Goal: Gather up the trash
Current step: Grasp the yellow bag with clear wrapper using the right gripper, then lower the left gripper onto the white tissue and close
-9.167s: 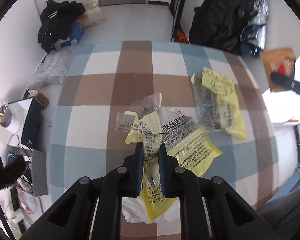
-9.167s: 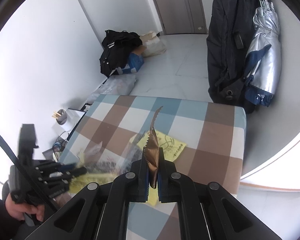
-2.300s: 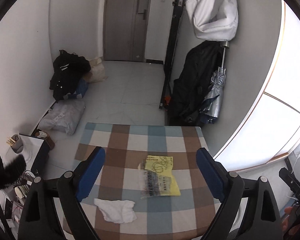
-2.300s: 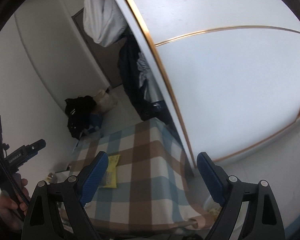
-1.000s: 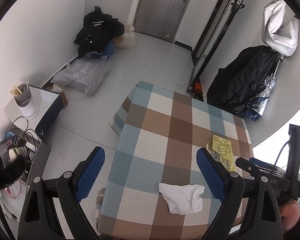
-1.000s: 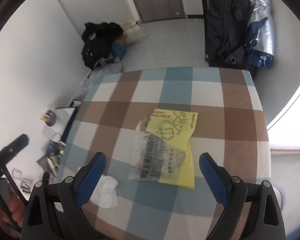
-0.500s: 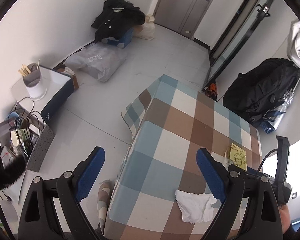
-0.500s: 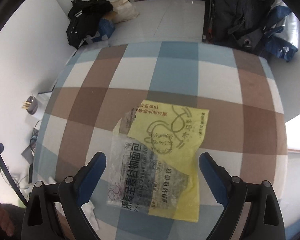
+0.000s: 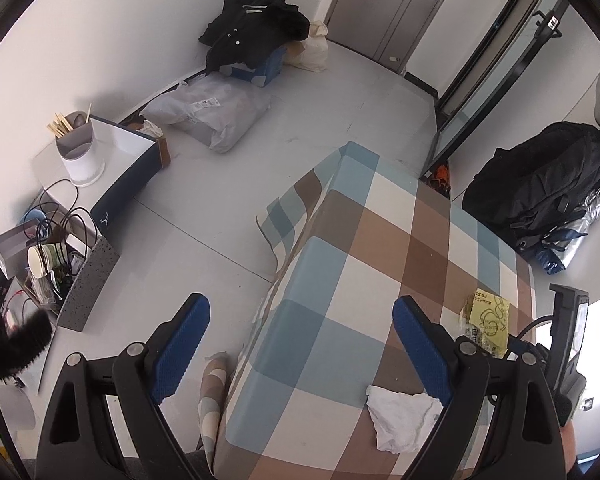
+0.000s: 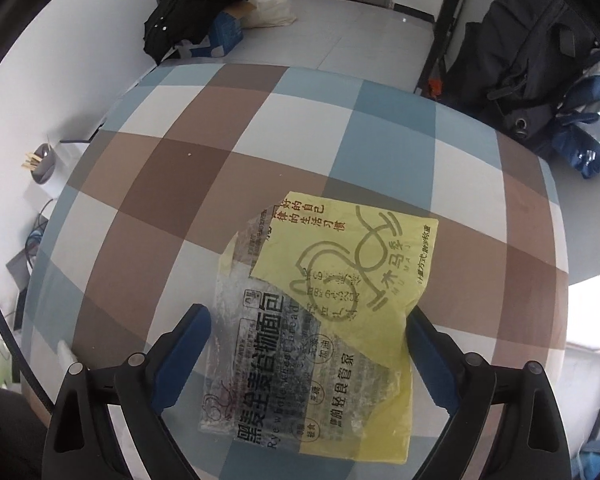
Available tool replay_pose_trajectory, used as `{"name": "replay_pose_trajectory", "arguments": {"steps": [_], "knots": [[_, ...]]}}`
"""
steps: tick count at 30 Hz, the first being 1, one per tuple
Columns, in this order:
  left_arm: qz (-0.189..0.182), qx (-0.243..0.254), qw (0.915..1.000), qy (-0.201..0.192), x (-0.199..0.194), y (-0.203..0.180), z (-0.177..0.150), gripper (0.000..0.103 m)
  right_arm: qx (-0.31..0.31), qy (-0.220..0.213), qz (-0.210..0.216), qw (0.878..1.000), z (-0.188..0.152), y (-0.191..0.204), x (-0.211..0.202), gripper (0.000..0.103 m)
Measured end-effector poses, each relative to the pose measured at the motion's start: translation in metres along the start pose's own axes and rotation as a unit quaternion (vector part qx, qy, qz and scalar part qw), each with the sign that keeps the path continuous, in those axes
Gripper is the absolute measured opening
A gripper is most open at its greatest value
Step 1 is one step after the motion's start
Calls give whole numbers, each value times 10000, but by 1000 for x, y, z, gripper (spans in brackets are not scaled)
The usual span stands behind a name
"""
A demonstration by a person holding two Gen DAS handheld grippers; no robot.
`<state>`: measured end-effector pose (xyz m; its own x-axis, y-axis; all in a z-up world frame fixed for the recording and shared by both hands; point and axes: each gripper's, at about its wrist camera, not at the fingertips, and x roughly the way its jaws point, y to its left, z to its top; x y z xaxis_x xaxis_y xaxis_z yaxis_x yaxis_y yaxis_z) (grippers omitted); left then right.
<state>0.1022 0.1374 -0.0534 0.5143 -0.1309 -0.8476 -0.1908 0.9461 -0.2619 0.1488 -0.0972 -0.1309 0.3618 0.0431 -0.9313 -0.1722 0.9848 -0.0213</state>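
Checked tablecloth (image 10: pixel 236 120) filling the frame, door and dark bags beyond; right gripper (image 10: pixel 308 356) straddling yellow wrapper (image 10: pixel 340 280) at lower centre, jaws wide, closing, pads not yet pressing. Left gripper (image 9: pixel 300 348) spread empty, white tissue (image 9: pixel 400 416) lower right. Likely to slide flat film or pinch cloth.

One counter (image 9: pixel 384 248) under a checked cloth carries two pieces of trash: one yellow and clear bread wrapper (image 10: pixel 324 320) and one crumpled white tissue (image 9: pixel 400 414). Two grippers are in view, the left gripper (image 9: pixel 300 344) and the right gripper (image 10: pixel 308 348), each with two blue-padded fingers. On the floor lie one black jacket (image 9: pixel 252 28), one grey plastic bag (image 9: pixel 212 108) and one black backpack (image 9: pixel 540 180)
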Motion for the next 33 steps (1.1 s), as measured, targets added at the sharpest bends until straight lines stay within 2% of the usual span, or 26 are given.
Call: {"name": "replay_pose_trajectory", "arguments": {"steps": [4,8,9,10,11,13,14,20,25,30,33], "knots": [[-4,237,9997,47,0,-7,-4,91,71,-65,116,9999,-7,-12,-7,84],[9,450,9990,45,-1,-16,-8,91,107,-116,262,9995,-16,-27,-17,68],[7,474,9989,48,-1,-18,-9,91,97,-135,287,9994,-15,-30,-19,61],[14,514,9987,56,-1,-19,-10,91,80,-136,230,9996,-17,-32,-21,50],[28,556,9984,55,-1,-21,-11,91,28,-149,165,9997,-19,-34,-23,30],[71,643,9979,49,1,-24,-14,91,131,-136,382,9991,-22,-39,-26,27],[107,686,9976,74,2,-24,-15,91,169,-144,507,9985,-24,-42,-27,23],[124,689,9973,213,6,-24,-22,91,304,-233,751,9964,-33,-51,-40,13],[104,837,9960,299,8,-28,-29,91,421,-471,871,9942,-36,-48,-55,9],[-174,1108,9916,649,17,-35,-42,91,454,-918,940,9903,-37,-53,-77,9],[-546,1333,9848,972,24,-47,-53,91,597,-984,972,9886,-40,-60,-84,9]]}}
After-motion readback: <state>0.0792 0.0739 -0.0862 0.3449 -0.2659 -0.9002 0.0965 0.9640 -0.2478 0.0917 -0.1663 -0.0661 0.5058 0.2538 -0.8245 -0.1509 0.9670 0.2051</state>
